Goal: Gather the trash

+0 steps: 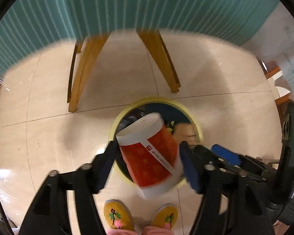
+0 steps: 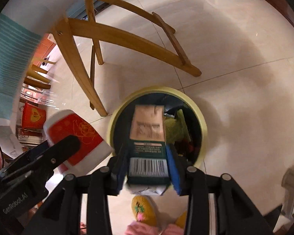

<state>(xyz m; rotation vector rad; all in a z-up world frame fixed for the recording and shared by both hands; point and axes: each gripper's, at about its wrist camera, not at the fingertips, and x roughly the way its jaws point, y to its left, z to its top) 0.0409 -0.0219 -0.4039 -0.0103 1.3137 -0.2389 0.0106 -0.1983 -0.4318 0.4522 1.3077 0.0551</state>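
Below me lies the floor [image 1: 49, 98], pale cream tiles with thin dark joints. The yellow-rimmed bin [image 1: 186, 109] stands on it near the middle, its mouth showing mixed rubbish. Just beyond it the wooden chair legs [image 1: 162, 58] rest on the tiles. My yellow slippers [image 1: 117, 215] stand at the near edge.

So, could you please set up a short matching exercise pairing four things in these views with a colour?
Things:
1. paper cup
2. carton
3. bin rim
4. chair legs

Colours:
A. pale yellow
B. red and white
C. wooden brown
D. dark green, with a barcode

Pairs: 1-B, 2-D, 3-A, 4-C
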